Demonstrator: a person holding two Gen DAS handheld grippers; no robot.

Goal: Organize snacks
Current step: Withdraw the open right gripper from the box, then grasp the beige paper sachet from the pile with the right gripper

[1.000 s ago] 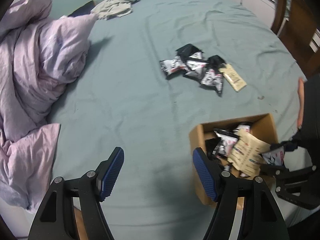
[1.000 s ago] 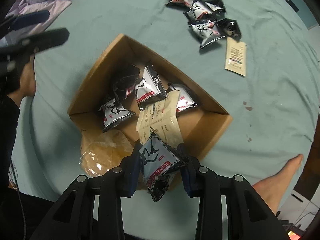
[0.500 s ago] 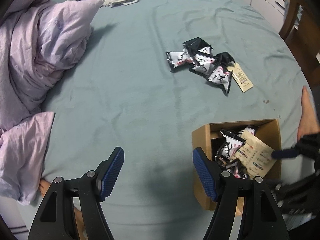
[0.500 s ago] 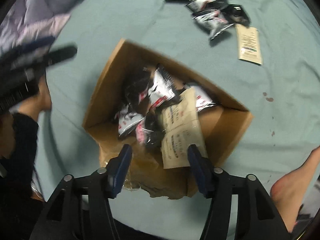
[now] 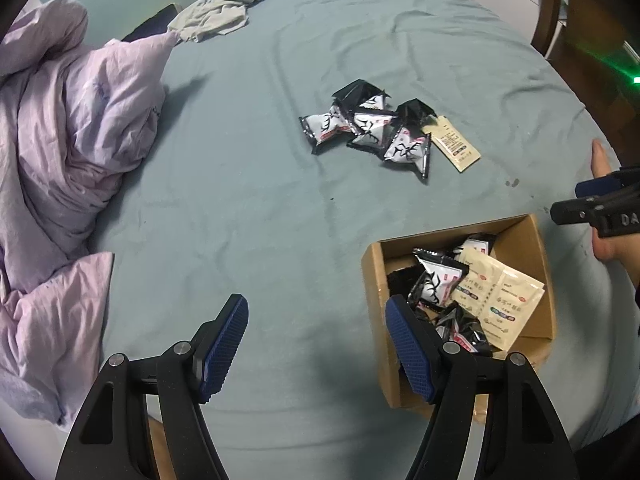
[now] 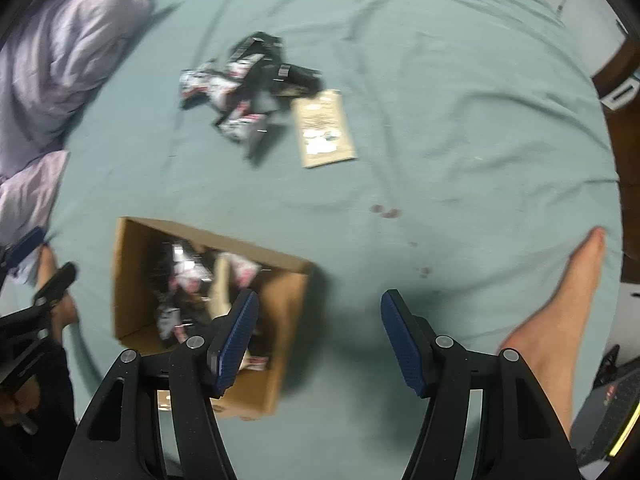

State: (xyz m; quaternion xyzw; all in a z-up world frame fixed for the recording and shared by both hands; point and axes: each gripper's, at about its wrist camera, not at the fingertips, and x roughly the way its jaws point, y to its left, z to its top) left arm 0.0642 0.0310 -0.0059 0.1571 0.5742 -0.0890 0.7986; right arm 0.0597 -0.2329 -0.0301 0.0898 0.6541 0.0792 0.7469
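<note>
**Snacks half sorted on the bed**

From the left wrist, the left gripper (image 5: 316,344) hung over the teal bed sheet (image 5: 240,208) with its jaws apart and nothing between them. The cardboard box (image 5: 520,240) lay just to its right, holding black-and-white snack packets and two beige sachets (image 5: 496,296). Farther up the sheet a loose pile of snack packets (image 5: 372,128) sat with one beige sachet (image 5: 456,144) touching its right side. A lilac duvet (image 5: 68,140) was bunched at the left edge, and the right gripper (image 5: 592,208) showed at the right edge.

From the right wrist, blurred by motion, the right gripper (image 6: 320,340) pointed down at bare sheet just right of the box (image 6: 132,280), its jaws opening with nothing between them. The loose pile (image 6: 240,92) lay beyond the box. A bare foot (image 6: 560,320) rested on the sheet at the right.
</note>
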